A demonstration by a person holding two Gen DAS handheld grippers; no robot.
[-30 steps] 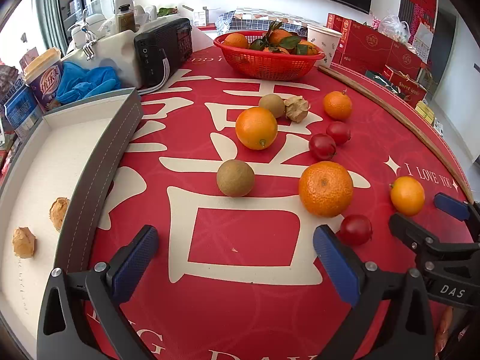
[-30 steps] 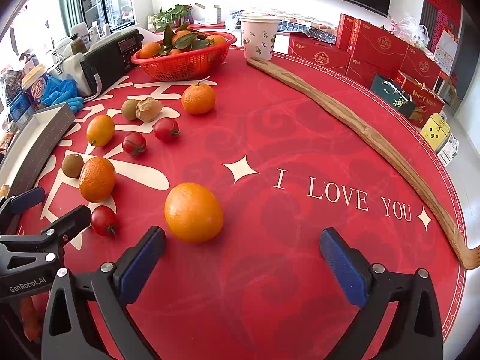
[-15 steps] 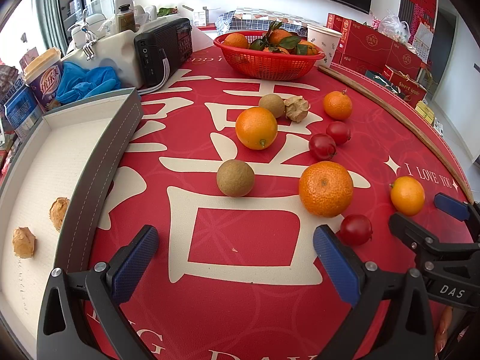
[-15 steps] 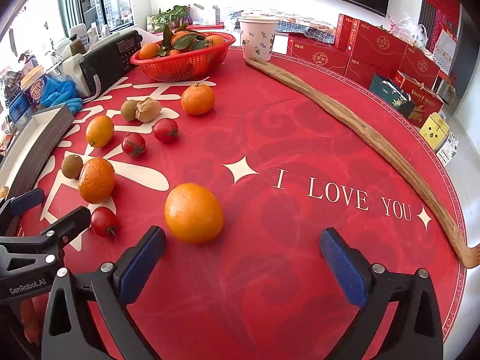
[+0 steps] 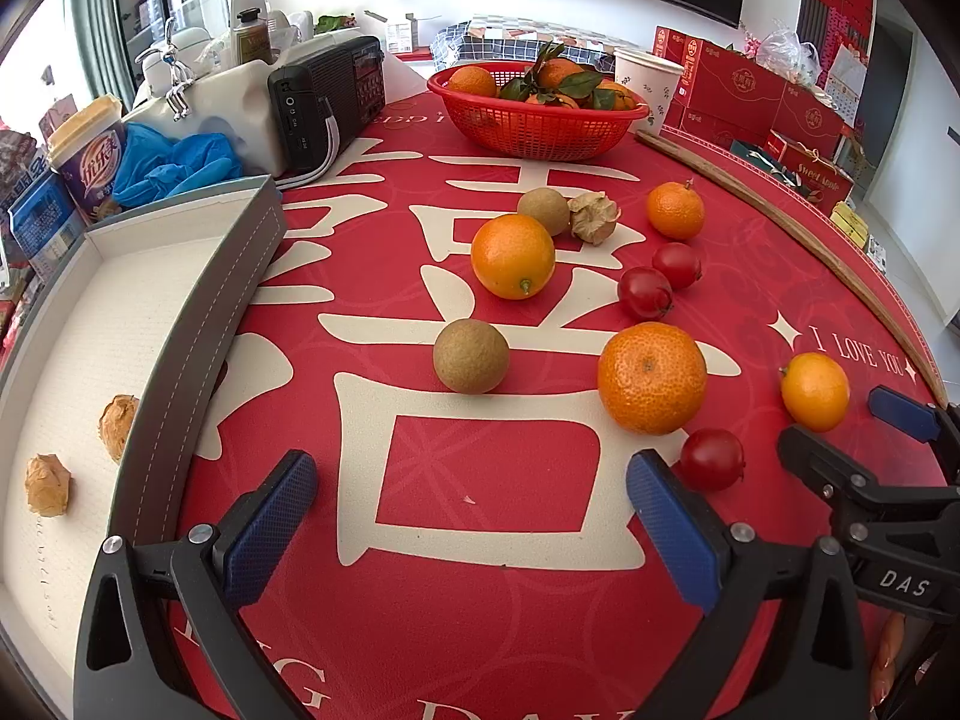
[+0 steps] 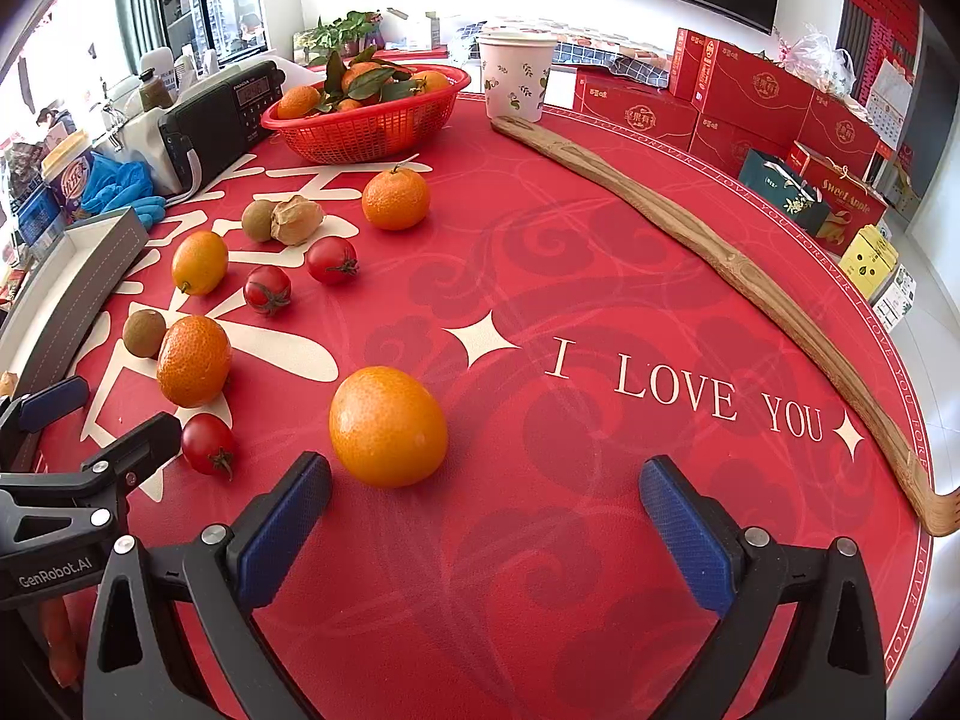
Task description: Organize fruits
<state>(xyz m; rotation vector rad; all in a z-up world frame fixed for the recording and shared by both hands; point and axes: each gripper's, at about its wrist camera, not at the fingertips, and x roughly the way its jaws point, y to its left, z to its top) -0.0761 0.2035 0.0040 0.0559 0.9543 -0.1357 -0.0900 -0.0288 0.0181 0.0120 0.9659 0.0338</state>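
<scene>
Left wrist view: the left tool point(image 5: 471, 513) hangs low over the red table point(image 5: 480, 630), jaws spread wide and grasping nothing.
Right wrist view: the right tool point(image 6: 486, 519) is likewise spread and empty, aimed past an orange point(image 6: 388, 426) lying just ahead of its left pad.
Loose fruit: a brown round fruit point(image 5: 471, 356), a big mandarin point(image 5: 652, 377) and 3 cherry tomatoes lie scattered across the table, apart from each other, so each can be taken singly.
Tray: the grey tray point(image 5: 240, 276) at the left edge holds 2 papery husked fruits point(image 5: 119, 427), likely the sorting place.
Basket: a red basket point(image 5: 534, 132) of leafy mandarins stands at the far side.
Judgement: sorting has barely begun; most fruit is still on the table.
</scene>
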